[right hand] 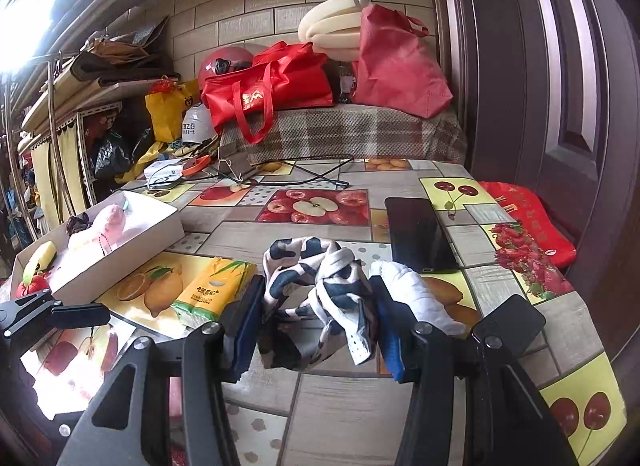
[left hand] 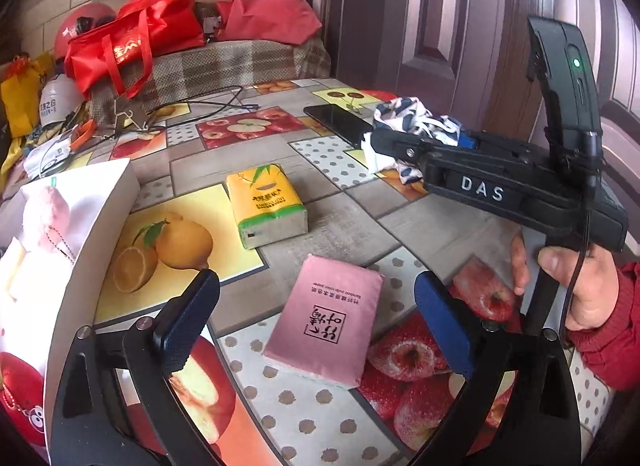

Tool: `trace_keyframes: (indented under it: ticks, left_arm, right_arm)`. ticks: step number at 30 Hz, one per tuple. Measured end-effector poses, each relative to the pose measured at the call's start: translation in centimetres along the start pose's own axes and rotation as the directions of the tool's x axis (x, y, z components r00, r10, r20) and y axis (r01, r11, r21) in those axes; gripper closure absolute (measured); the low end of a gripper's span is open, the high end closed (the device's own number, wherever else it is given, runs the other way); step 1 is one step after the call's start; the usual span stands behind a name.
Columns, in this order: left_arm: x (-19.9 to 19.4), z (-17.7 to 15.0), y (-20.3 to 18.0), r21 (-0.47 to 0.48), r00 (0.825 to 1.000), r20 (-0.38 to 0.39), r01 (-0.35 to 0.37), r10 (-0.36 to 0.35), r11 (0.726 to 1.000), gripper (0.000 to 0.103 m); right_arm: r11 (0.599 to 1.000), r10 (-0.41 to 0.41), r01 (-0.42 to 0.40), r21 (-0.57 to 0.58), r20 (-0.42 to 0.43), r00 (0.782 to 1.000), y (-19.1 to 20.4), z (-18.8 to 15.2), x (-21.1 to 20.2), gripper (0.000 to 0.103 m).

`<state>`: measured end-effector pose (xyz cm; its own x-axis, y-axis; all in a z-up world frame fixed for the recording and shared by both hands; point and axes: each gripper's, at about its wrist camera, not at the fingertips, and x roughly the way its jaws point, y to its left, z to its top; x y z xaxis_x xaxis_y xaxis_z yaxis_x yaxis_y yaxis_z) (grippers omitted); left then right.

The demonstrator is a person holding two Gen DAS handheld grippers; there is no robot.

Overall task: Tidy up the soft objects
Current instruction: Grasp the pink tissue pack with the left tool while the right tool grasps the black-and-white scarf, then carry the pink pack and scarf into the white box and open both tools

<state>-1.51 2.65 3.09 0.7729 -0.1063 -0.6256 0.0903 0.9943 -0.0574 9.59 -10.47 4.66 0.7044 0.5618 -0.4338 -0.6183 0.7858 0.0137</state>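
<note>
Crumpled navy-and-white cloth (right hand: 320, 290) clamped in right gripper (right hand: 316, 330) jaws; left gripper (left hand: 316, 318) jaws wide apart over flat pink tissue pack (left hand: 326, 326); white box (right hand: 120, 254) at 9 o'clock holding plush toys (right hand: 108, 225).

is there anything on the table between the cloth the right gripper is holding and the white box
Yes. The yellow tissue pack lies on the table between the patterned cloth, clamped in the right gripper, and the white box.

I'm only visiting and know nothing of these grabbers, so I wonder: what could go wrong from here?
The cloth in the right gripper hangs loose; a trailing end might drag across the phone or slip from the pinch on the way to the box. The left gripper stands open over the pink pack; closing off-centre could push it away instead of gripping it.
</note>
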Motion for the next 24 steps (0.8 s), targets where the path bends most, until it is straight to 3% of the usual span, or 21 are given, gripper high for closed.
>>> trace_keyframes:
  ticks: [3, 4, 5, 6, 7, 10, 13, 15, 18, 21, 24]
  left_arm:
    - [1.7, -0.1, -1.1, 0.051, 0.996, -0.088, 0.006, -0.001, 0.999, 0.005]
    - [2.4, -0.1, -1.1, 0.054, 0.992, -0.122, -0.005, 0.011, 0.999, 0.01]
    - [2.9, -0.2, -1.0, 0.05, 0.988, -0.151, -0.011, 0.019, 0.999, 0.019]
    - [3.3, -0.3, -0.8, 0.039, 0.985, -0.171, -0.014, 0.02, 0.999, 0.049]
    - [3.4, -0.4, -0.5, 0.027, 0.985, -0.172, -0.02, 0.024, 0.999, 0.053]
    - [2.0, -0.5, -0.3, 0.011, 0.995, -0.102, -0.015, 0.016, 1.0, 0.053]
    - [-0.8, -0.8, -0.2, 0.008, 0.998, 0.038, -0.059, 0.058, 0.998, 0.053]
    - [-3.3, -1.3, -0.1, -0.011, 0.982, 0.166, -0.086, 0.087, 0.996, 0.053]
    - [-6.6, -2.3, 0.6, -0.067, 0.933, 0.325, -0.139, 0.154, 0.988, 0.053]
    - [-8.0, -2.8, 1.2, -0.082, 0.903, 0.365, -0.209, 0.224, 0.975, 0.053]
    - [-8.8, -3.3, 3.2, -0.127, 0.892, 0.359, -0.246, 0.276, 0.961, 0.053]
  right_arm:
    - [1.0, 0.001, -0.001, 0.0, 0.001, 1.0, 0.0, 0.0, -0.1, 0.052]
    - [1.0, 0.002, -0.002, -0.001, 0.003, 1.0, 0.1, -0.1, -0.1, 0.052]
    - [1.0, 0.002, -0.002, -0.003, 0.005, 1.0, 0.1, -0.1, -0.1, 0.052]
    - [1.0, 0.001, -0.001, -0.005, 0.007, 1.0, 0.1, -0.1, -0.2, 0.052]
    - [1.0, 0.0, 0.0, -0.006, 0.009, 1.0, 0.1, -0.1, -0.2, 0.052]
    - [1.0, 0.0, 0.001, -0.005, 0.018, 1.0, 0.1, -0.1, -0.4, 0.052]
    - [1.0, -0.012, 0.012, -0.007, 0.042, 0.999, 0.2, -0.2, -0.9, 0.052]
    - [1.0, -0.021, 0.021, -0.009, 0.077, 0.997, 0.3, -0.3, -1.6, 0.052]
    - [0.999, -0.035, 0.038, -0.019, 0.137, 0.99, 0.5, -0.5, -2.6, 0.052]
    - [0.999, -0.025, 0.028, -0.02, 0.148, 0.989, 1.0, -0.5, -3.1, 0.051]
    - [1.0, 0.005, -0.001, -0.03, 0.153, 0.988, 2.3, -0.8, -3.7, 0.051]
